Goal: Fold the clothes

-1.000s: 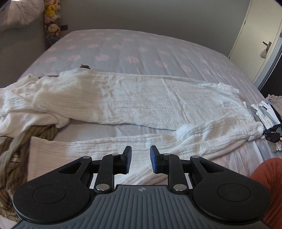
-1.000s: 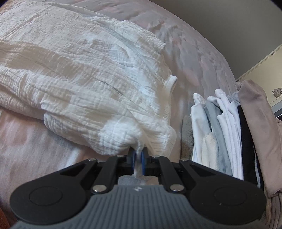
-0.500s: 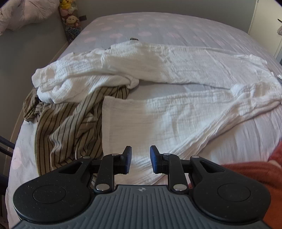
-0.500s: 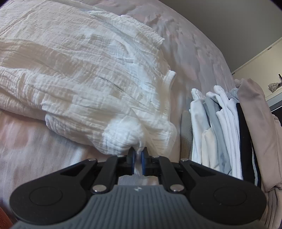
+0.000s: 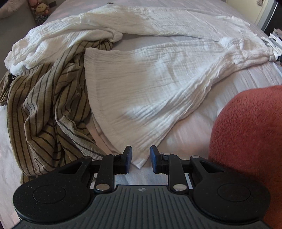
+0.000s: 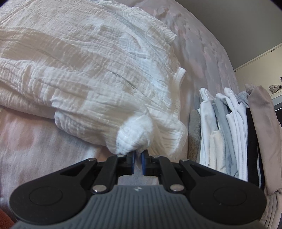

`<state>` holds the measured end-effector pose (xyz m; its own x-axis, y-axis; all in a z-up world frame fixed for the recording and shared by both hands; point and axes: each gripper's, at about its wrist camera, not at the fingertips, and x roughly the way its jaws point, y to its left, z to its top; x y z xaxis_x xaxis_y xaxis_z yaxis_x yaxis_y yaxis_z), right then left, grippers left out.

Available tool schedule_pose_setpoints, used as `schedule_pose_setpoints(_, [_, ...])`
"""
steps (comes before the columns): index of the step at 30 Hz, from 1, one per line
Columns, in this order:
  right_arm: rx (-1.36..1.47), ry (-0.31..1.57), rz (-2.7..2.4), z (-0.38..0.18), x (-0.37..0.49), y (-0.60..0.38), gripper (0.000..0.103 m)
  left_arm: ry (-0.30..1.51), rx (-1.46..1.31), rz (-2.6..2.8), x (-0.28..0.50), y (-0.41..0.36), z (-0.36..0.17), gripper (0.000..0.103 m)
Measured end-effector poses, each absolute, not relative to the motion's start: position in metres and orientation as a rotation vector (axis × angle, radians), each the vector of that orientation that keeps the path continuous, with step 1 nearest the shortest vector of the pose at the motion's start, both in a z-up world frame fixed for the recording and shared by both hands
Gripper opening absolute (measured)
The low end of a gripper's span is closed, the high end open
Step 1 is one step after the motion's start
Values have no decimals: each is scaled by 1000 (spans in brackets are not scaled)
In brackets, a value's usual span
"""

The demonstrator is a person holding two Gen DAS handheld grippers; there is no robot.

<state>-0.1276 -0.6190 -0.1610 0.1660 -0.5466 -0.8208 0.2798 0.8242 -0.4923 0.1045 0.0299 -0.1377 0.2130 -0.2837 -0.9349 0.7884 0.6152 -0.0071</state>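
Observation:
A white crinkled garment (image 5: 149, 84) lies spread across the bed, its two long legs running from left to right. In the left wrist view my left gripper (image 5: 140, 159) stands open just above the near hem corner of the nearer leg, and the corner's tip lies in the gap, not pinched. In the right wrist view the same white garment (image 6: 91, 70) bunches toward my right gripper (image 6: 138, 161), which is shut on a gathered edge of it.
A brown striped garment (image 5: 47, 109) lies crumpled left of the white one. A stack of folded clothes (image 6: 232, 133) stands right of the right gripper. A rust-red sleeve (image 5: 250, 133) fills the lower right of the left wrist view. Soft toys (image 5: 39, 8) sit beside the bed.
My left gripper has swung left and down along the near leg, from its middle to the hem corner, still open. The right gripper keeps its pinch and has drawn the cloth slightly.

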Motion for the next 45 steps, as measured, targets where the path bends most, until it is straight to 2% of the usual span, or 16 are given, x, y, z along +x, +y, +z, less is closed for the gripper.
schedule_pose_setpoints(4, [-250, 1286, -601, -163, -125, -616, 9, 1109, 634, -836, 104, 25, -146, 21])
schedule_pose_setpoints(7, [-249, 1294, -606, -163, -125, -616, 9, 1071, 724, -877, 98, 20, -148, 28])
schedule_pose_setpoints(21, [-252, 1311, -614, -169, -123, -612, 10, 982, 957, -958, 79, 7, -156, 30])
schedule_pose_setpoints(25, [-255, 1300, -626, -168, -125, -613, 10, 1013, 913, -917, 83, 5, -160, 30])
schedule_pose_setpoints(26, [-257, 1296, -630, -167, -126, -612, 10, 1011, 902, -906, 83, 6, -159, 27])
schedule_pose_setpoints(29, [-258, 1274, -643, -160, -131, -612, 9, 1012, 831, -842, 88, 11, -154, 7])
schedule_pose_setpoints(38, [-269, 1126, -749, -117, -164, -624, 7, 920, 583, -652, 113, 32, -91, 5])
schedule_pose_setpoints(45, [-269, 1008, -781, -91, -192, -622, 7, 841, 518, -552, 125, 29, -46, 4])
